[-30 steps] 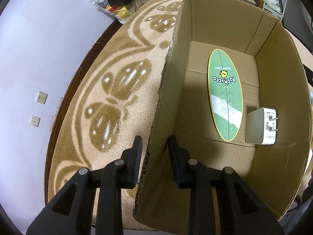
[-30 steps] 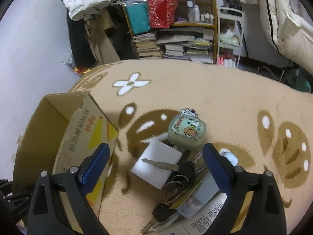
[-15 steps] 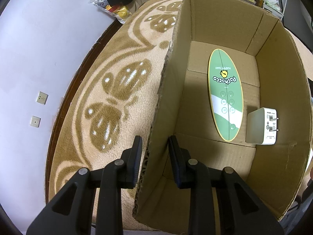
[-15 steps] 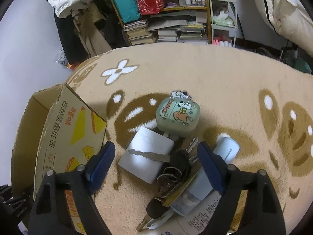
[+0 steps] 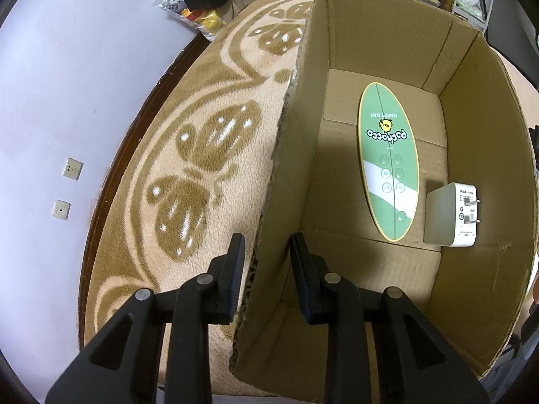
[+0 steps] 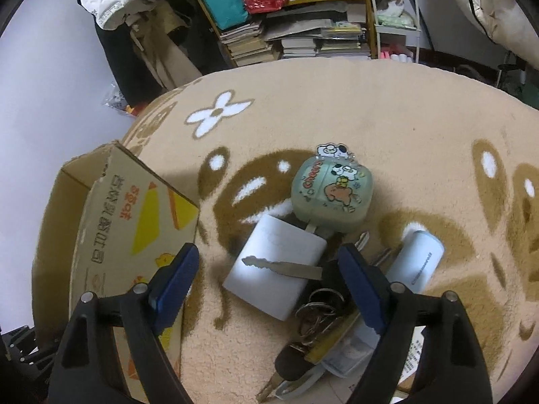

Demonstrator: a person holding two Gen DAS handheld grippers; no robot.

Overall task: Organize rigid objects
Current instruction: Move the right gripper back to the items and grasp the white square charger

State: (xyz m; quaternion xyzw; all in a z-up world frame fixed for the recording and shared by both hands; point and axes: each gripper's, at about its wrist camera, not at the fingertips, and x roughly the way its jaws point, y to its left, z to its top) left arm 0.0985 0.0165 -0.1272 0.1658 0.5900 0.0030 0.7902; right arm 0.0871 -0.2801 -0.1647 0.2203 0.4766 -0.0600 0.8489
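Rug [image 6: 387, 107]: beige pile with brown pattern; everything rests on it
Cardboard box [image 5: 380, 40]: open-topped, to the left of the loose pile; stiff but thin-walled, so I judge it will flex if pulled hard
Left gripper [image 5: 264, 262]: my fingers straddle the box's near wall, one outside, one inside; a gap shows on the inner side, so whether I am actually clamping the wall I cannot tell
Right gripper [image 6: 269, 289]: jaws spread wide, holding nothing, hovering above the pile
Oval green remote [image 5: 387, 161]: lies flat on the box floor
Plug adapter [image 5: 451, 213]: in the box, just beside the remote, prongs facing the right wall
White block [image 6: 276, 274]: on the rug between my right fingers; looks rigid, smooth, possibly slippery; I would take it across its two flat long sides
Cartoon case [image 6: 331, 198]: touching the block's far corner; rounded, likely glossy, harder to pinch
Pale cylinder [image 6: 417, 261]: right of the block, may roll
Keys [image 6: 286, 267]: one blade lies across the block; light, loose, and I judge it must slide off first
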